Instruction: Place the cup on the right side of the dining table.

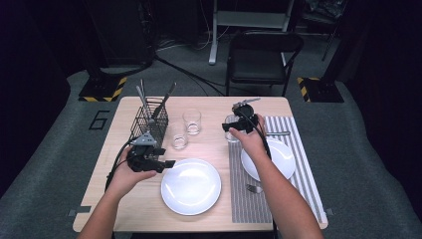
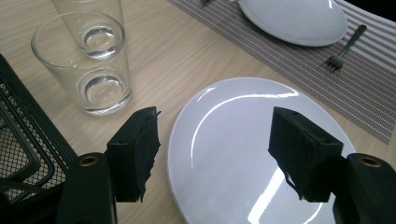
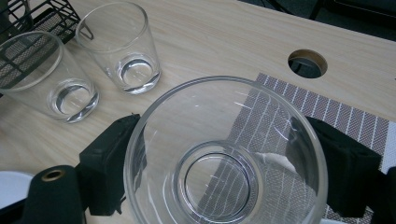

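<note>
Glass tumbler [image 3: 226,154] | clamped between right gripper [image 1: 242,121] jaws, at striped placemat [image 1: 303,149] far-left corner | lower upright, keep base level, release only once seated on mat | left gripper [image 2: 215,154] jaws wide, empty, over white plate [image 2: 243,154] near desk's front edge

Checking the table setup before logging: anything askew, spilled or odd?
Nothing spilled or broken. The right gripper holds a glass upright at the placemat's far left corner. Two more glasses stand upright beside the basket. One oddity: the near plate sits on bare table, with no mat.
</note>
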`<state>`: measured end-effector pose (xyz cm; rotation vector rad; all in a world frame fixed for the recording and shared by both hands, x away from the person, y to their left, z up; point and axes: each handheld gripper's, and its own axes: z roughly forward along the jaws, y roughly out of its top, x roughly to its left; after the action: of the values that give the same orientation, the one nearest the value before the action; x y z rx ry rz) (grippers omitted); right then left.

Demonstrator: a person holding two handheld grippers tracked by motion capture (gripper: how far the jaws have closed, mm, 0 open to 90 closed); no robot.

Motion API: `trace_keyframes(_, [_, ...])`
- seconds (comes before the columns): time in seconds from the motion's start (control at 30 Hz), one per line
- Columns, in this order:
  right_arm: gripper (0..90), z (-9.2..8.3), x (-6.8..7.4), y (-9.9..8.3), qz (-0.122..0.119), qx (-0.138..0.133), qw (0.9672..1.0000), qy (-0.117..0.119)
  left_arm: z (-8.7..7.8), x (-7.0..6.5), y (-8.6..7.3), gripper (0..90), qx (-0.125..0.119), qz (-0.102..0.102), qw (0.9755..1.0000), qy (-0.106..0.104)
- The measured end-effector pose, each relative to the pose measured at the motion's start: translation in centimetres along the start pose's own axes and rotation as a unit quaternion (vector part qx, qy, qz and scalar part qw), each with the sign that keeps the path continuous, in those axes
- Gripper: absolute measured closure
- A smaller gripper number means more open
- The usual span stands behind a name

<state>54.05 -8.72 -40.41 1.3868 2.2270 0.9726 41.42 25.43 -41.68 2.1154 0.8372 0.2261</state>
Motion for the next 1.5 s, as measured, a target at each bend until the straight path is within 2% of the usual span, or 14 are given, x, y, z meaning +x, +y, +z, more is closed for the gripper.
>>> trace_keyframes(0.77, [17.0, 1.7, -1.1, -0.9, 0.007, 0.004, 0.9999, -0.014, 0.1, 0.2, -0.2, 32.9, 0.002, -0.003, 1.0000, 0.003])
trace_keyframes(1.13, [17.0, 2.3, -1.2, -1.3, 0.011, 0.010, 0.9997, -0.019, 0.0, 0.3, -0.2, 32.9, 0.004, -0.003, 1.0000, 0.000])
trace_keyframes(1.5, [17.0, 2.6, -1.7, -1.6, 0.013, 0.011, 0.9995, -0.028, 0.0, 0.3, -0.2, 32.9, 0.005, -0.003, 1.0000, 0.001])
